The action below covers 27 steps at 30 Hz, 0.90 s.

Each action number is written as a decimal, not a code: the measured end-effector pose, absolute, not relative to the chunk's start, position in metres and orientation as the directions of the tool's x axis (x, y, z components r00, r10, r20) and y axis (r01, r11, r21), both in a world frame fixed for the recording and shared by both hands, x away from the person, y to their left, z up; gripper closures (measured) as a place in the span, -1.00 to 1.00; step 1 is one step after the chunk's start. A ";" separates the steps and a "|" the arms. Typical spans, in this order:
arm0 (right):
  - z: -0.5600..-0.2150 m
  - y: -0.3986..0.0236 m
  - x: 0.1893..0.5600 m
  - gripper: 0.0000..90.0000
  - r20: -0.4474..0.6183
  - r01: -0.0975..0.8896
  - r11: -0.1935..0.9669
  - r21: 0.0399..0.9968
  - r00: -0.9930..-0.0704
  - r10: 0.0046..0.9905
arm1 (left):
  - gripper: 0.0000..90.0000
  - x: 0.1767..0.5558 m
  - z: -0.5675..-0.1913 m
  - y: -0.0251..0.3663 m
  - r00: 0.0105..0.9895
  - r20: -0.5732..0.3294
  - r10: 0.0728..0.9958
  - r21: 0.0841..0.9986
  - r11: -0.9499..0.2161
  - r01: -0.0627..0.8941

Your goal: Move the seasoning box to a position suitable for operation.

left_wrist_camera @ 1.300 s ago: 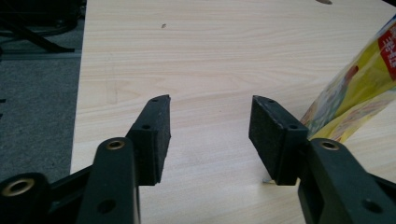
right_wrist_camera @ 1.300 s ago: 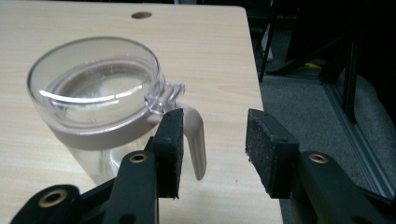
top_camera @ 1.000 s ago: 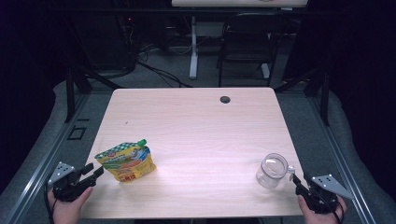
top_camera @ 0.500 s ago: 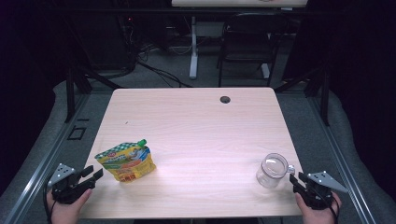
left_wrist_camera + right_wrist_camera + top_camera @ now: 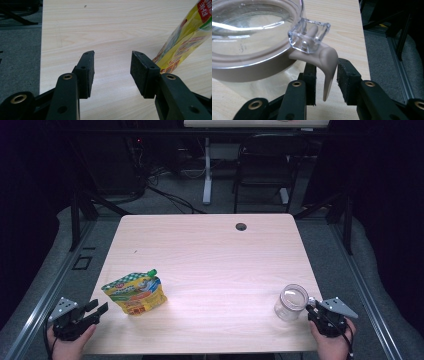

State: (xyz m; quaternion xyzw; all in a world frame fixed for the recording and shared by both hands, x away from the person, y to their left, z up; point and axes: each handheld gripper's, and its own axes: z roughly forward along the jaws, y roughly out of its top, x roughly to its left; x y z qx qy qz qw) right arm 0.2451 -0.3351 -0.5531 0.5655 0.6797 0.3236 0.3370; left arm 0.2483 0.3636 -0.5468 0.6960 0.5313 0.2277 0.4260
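**A:** Clear plastic is filling your right gripper view: the jar (image 5: 249, 37) with its beige collar is standing near the table's (image 5: 210, 250) front right corner, and its beige latch tab (image 5: 327, 67) is hanging down between your jaws

**B:** Am I gripping that tab?

**A:** Your right gripper (image 5: 325, 82) has just been closing, and the tab is sitting between the pads (image 5: 344, 82), but a sliver of gap is showing on each side, so you are not pinching it. In the high view that gripper (image 5: 316, 311) is sitting just beside the jar (image 5: 291, 302), at the table edge

**B:** And my left?

**A:** Your left gripper (image 5: 112, 67) is standing wide, nothing between the jaws but bare wood. It has been narrowing a little. From above, it (image 5: 97, 309) is hovering at the front left corner of the table

**B:** Where is the pouch?

**A:** You are seeing the yellow spouted pouch (image 5: 185, 42) just beyond your right-hand pad, apart from it. From above, the pouch (image 5: 135, 292) is lying near the left gripper, green cap pointing away from you
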 end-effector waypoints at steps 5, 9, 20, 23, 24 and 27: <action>-0.552 -0.332 0.248 0.63 -0.110 0.542 0.166 0.824 -0.135 0.985 | 0.20 0.245 -0.547 0.366 0.325 -0.134 0.936 0.836 -0.069 0.545; -0.551 -0.333 0.249 0.71 -0.101 0.545 0.153 0.824 -0.124 0.987 | 0.20 0.244 -0.547 0.366 0.319 -0.135 0.938 0.838 -0.064 0.542; -0.551 -0.330 0.252 0.79 -0.089 0.559 0.117 0.821 -0.076 0.993 | 0.20 0.243 -0.547 0.365 0.331 -0.123 0.936 0.835 -0.083 0.545; -0.552 -0.330 0.253 0.80 -0.082 0.560 0.099 0.823 -0.056 0.995 | 0.21 0.243 -0.547 0.366 0.329 -0.126 0.936 0.836 -0.078 0.543; -0.552 -0.329 0.253 0.80 -0.079 0.558 0.094 0.824 -0.050 0.996 | 0.21 0.243 -0.547 0.366 0.329 -0.126 0.936 0.836 -0.078 0.543; -0.552 -0.328 0.254 0.81 -0.073 0.561 0.078 0.824 -0.031 0.997 | 0.21 0.243 -0.547 0.366 0.330 -0.125 0.936 0.834 -0.081 0.546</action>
